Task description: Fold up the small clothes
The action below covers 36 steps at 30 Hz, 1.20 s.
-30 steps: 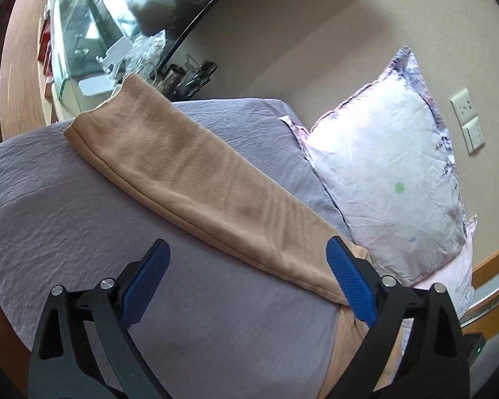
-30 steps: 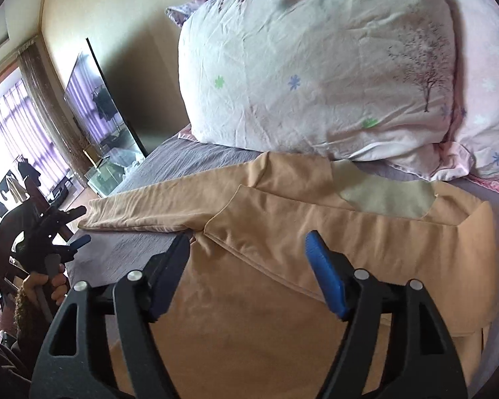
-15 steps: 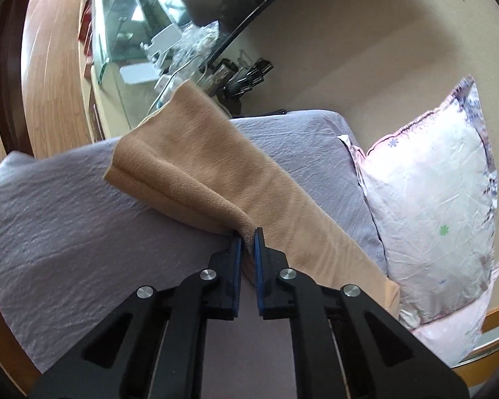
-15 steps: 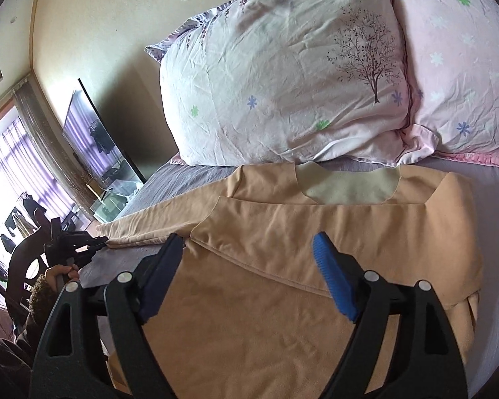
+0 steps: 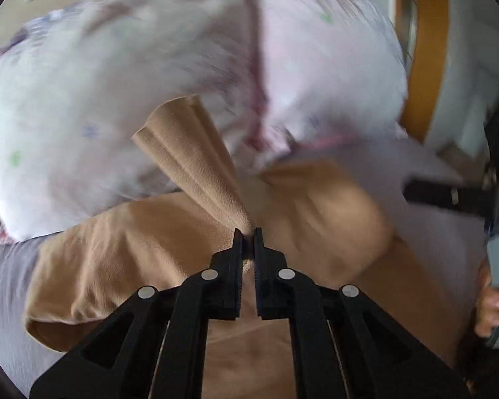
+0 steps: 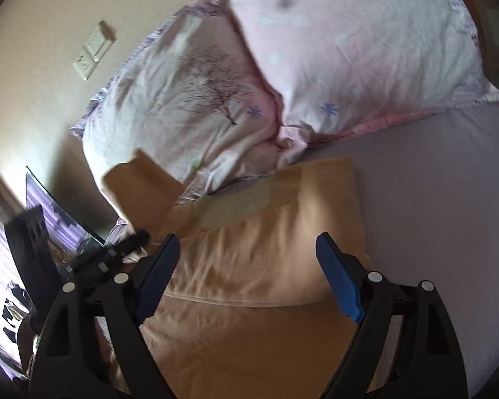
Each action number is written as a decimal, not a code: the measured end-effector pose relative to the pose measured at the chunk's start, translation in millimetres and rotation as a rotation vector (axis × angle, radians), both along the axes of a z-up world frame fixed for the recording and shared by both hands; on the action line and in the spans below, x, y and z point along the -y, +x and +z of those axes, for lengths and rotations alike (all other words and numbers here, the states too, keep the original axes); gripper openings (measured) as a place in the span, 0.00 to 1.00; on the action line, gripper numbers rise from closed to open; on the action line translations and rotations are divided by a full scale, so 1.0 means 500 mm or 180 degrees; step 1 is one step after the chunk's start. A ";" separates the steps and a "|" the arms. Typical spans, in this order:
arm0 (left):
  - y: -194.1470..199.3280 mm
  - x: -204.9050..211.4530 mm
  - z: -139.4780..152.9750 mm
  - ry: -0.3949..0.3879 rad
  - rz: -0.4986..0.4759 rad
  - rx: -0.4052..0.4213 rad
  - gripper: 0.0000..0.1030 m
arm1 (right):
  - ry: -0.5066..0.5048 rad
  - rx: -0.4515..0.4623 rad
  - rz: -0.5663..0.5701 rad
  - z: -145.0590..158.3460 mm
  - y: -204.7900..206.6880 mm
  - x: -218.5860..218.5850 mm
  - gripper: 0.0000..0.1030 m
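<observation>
Tan top [image 6: 259, 266] lies on the bed [image 6: 432, 199] by the pillows, left tool [image 5: 248, 232] clamped on its sleeve [image 5: 189, 156] mid-fold, right tool [image 6: 249, 272] hovering open; next, I'd guess, lay the sleeve across the body.

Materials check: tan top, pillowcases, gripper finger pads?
Tan top: looks like soft matte knit, possibly fleece; fine nap on the sleeve pinched in the left gripper, drapes in soft folds.
Pillowcases: thin woven fabric, likely cotton; sharp creases, printed pattern.
Right gripper pads: blue, ridged, rubber or plastic; cannot tell which.
</observation>
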<state>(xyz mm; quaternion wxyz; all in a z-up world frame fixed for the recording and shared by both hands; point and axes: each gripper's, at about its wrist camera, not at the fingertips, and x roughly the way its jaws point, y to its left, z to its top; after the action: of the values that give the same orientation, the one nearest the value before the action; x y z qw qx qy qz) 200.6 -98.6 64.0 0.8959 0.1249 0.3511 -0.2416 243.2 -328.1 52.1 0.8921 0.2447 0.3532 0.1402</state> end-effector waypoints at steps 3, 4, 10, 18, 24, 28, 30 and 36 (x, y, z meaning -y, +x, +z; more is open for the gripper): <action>-0.047 0.078 -0.078 0.0490 -0.0342 -0.0056 0.05 | 0.0130 -0.0294 -0.0077 -0.033 0.013 0.043 0.81; -0.062 0.074 -0.079 0.0499 -0.0380 -0.0029 0.05 | 0.0133 -0.0327 -0.0074 -0.039 0.013 0.052 0.81; -0.067 -0.105 0.021 -0.0188 0.0025 0.0048 0.28 | 0.0109 -0.0398 0.0097 -0.053 0.041 0.035 0.52; 0.061 -0.333 -0.038 -0.0416 0.1257 -0.0494 0.48 | -0.0240 -0.0800 0.0121 -0.097 0.088 -0.019 0.36; 0.064 -0.327 -0.067 -0.0280 0.1241 -0.0564 0.48 | -0.0550 -0.0519 0.0303 -0.081 0.080 -0.058 0.05; 0.055 -0.330 -0.066 -0.0309 0.1187 -0.0553 0.48 | -0.0754 0.0202 -0.0193 0.020 0.057 -0.017 0.05; 0.058 -0.315 -0.072 -0.0265 0.1160 -0.0519 0.49 | -0.0930 -0.0055 -0.0311 -0.001 0.087 -0.003 0.11; 0.056 -0.310 -0.078 -0.0188 0.1170 -0.0476 0.51 | -0.0628 -0.0189 -0.0451 -0.041 0.063 0.039 0.22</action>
<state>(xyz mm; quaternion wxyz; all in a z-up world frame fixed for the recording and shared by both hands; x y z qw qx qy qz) 228.4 56.3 25.0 0.8997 0.0141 0.4264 -0.0928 274.5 -347.5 31.8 0.9087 0.1841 0.3732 0.0341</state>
